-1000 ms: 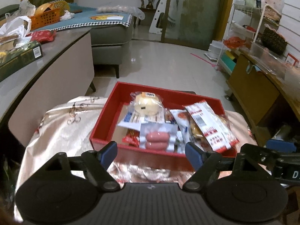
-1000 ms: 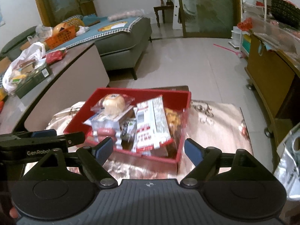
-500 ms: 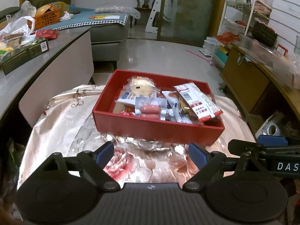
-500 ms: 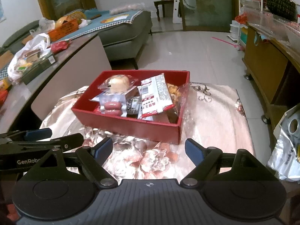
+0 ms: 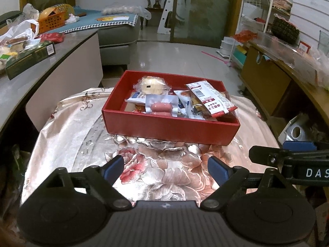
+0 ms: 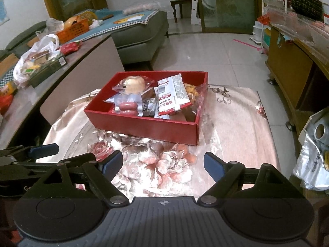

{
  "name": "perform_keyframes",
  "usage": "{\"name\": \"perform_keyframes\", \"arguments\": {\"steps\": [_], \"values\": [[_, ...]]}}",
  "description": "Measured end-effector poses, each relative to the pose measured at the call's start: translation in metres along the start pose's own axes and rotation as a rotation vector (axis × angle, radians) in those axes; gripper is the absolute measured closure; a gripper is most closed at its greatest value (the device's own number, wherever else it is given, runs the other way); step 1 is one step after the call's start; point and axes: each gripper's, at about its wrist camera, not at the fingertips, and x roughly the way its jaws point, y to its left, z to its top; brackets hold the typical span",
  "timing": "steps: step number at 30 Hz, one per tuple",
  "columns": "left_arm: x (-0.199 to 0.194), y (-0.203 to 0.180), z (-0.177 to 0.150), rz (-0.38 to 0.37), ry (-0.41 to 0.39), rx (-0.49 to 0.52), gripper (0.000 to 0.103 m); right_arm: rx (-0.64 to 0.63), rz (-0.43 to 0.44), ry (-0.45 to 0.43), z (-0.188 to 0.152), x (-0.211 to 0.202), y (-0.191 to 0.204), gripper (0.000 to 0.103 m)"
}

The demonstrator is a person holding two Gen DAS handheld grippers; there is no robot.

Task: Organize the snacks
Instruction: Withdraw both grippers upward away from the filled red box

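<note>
A red box (image 5: 168,126) (image 6: 144,126) stands on a small table with a floral cloth (image 5: 162,175) (image 6: 232,123). Inside lie several wrapped snacks: a round bun (image 5: 152,85) (image 6: 133,84), a sausage pack (image 5: 161,107) (image 6: 128,106) and a red-and-white packet (image 5: 209,98) (image 6: 172,93). My left gripper (image 5: 165,168) hangs open over the cloth, well short of the box, with nothing between its blue pads. My right gripper (image 6: 163,164) is open beside it, also empty. Each gripper shows at the edge of the other's view.
A long grey counter (image 5: 18,82) on the left carries a green carton (image 5: 30,58) and plastic bags (image 6: 35,59). A grey sofa (image 5: 117,35) stands behind. A wooden cabinet (image 5: 267,82) and a silvery bag (image 6: 312,160) flank the right side.
Both grippers have drawn back from the red box, which now looks smaller and farther off. The left gripper's pads stand wider apart than one second ago.
</note>
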Motion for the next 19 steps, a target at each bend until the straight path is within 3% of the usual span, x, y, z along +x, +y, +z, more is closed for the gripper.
{"name": "perform_keyframes", "arguments": {"steps": [19], "values": [[-0.014, -0.006, -0.009, 0.027, -0.041, 0.03, 0.018, 0.003, 0.012, -0.007, -0.004, -0.011, -0.002, 0.012]]}}
